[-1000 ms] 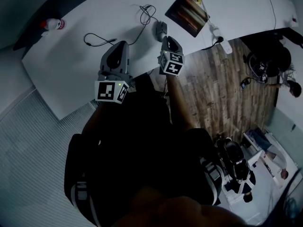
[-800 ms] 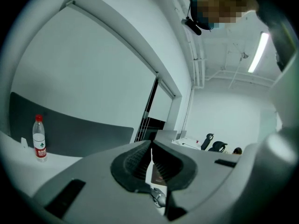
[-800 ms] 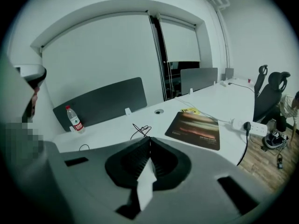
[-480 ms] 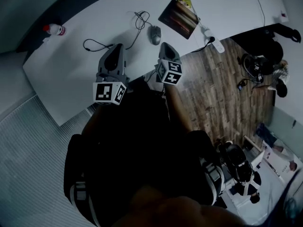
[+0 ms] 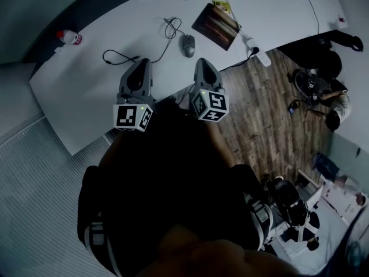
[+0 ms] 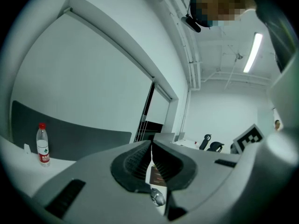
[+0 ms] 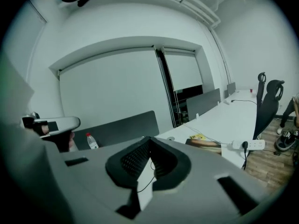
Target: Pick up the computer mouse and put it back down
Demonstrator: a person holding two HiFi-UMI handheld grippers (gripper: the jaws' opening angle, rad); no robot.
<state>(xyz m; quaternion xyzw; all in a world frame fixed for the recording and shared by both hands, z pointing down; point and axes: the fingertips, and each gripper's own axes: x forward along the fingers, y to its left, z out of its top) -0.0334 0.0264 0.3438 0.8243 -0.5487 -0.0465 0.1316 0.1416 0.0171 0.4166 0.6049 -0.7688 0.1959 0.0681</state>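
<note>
The grey computer mouse (image 5: 188, 45) lies on the white table (image 5: 86, 97) with its cord looping off to the far left. My right gripper (image 5: 203, 61) hovers just short of it, over the table's near edge, shut and holding nothing. My left gripper (image 5: 140, 61) hangs to the left of it, also shut and empty. In the left gripper view the mouse (image 6: 157, 198) shows low down behind the closed jaws of the left gripper (image 6: 152, 146). In the right gripper view, the right gripper (image 7: 149, 140) has its pads together, with only bare table and a cable behind them.
A dark mouse pad (image 5: 216, 22) lies beyond the mouse to the right. A power strip (image 5: 258, 49) sits at the table's right edge. A black cable (image 5: 118, 53) and a water bottle (image 5: 68, 37) are on the left. Wooden floor (image 5: 259, 120) and office chairs (image 7: 268, 101) are to the right.
A second ago the right gripper reached out at the mouse; it has since drawn back and risen, leaving the mouse on the table. The left gripper has lifted slightly.
</note>
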